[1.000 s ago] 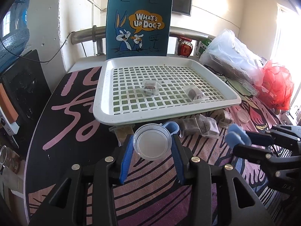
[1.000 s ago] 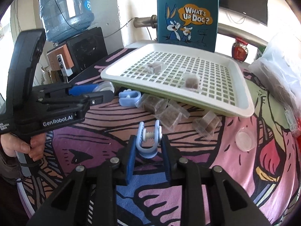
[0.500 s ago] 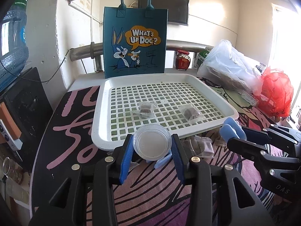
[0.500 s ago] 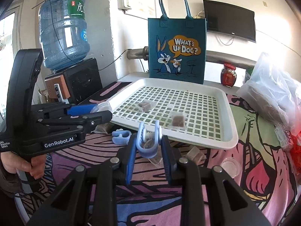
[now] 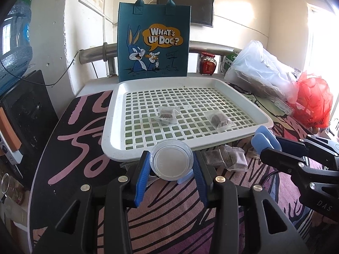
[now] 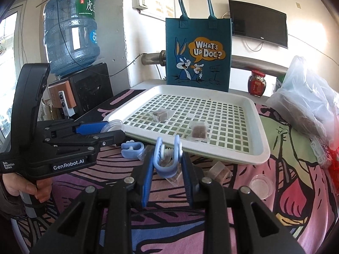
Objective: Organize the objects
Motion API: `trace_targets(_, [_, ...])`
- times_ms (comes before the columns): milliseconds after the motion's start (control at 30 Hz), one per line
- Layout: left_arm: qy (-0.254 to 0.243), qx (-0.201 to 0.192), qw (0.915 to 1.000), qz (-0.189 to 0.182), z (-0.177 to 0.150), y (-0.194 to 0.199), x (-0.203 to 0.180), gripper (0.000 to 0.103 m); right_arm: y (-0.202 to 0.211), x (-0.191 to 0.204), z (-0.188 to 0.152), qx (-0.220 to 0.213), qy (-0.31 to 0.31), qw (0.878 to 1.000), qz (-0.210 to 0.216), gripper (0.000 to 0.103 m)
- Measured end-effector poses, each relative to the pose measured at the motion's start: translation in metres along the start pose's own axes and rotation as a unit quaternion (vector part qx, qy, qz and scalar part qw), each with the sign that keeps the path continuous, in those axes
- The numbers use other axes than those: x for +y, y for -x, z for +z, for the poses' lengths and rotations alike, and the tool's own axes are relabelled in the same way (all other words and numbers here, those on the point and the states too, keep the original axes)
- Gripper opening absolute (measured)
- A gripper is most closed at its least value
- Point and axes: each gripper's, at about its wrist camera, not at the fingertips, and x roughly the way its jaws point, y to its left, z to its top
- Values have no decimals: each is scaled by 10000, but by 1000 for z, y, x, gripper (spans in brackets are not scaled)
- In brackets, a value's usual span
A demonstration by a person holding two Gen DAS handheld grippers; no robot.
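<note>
My left gripper (image 5: 171,165) is shut on a clear round plastic lid (image 5: 171,162), held just in front of the near rim of the white slotted tray (image 5: 112,124). My right gripper (image 6: 167,160) is shut on a light blue clip (image 6: 168,158), lifted above the cloth before the tray (image 6: 262,148). Two wrapped brown snack packets (image 5: 166,115) (image 5: 219,119) lie in the tray. Several more packets (image 5: 224,157) lie on the cloth below its front rim. A second blue clip (image 6: 131,149) and another clear lid (image 6: 261,186) rest on the table.
A teal cartoon tote bag (image 5: 153,42) stands behind the tray. A red jar (image 5: 208,63), a clear plastic bag (image 5: 260,72) and a red bag (image 5: 313,101) crowd the right. A water bottle (image 6: 71,36) on a black dispenser (image 6: 93,91) stands left. A hand (image 6: 27,190) grips the left tool.
Both grippers have risen and tilted up with their loads still held, so the tray now sits lower and further off in both views. The packets and the loose clip stayed put.
</note>
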Motion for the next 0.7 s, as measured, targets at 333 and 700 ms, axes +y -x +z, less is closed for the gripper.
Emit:
trace_targets(333, [24,-21,10000,9,0,1,1,39,0,-1,-1,-29,-24,10000,-5,25])
trace_targets(700, [54,-59,10000,28,0,2,3,39,2,-2,-2,-52,-72,10000,-20,25])
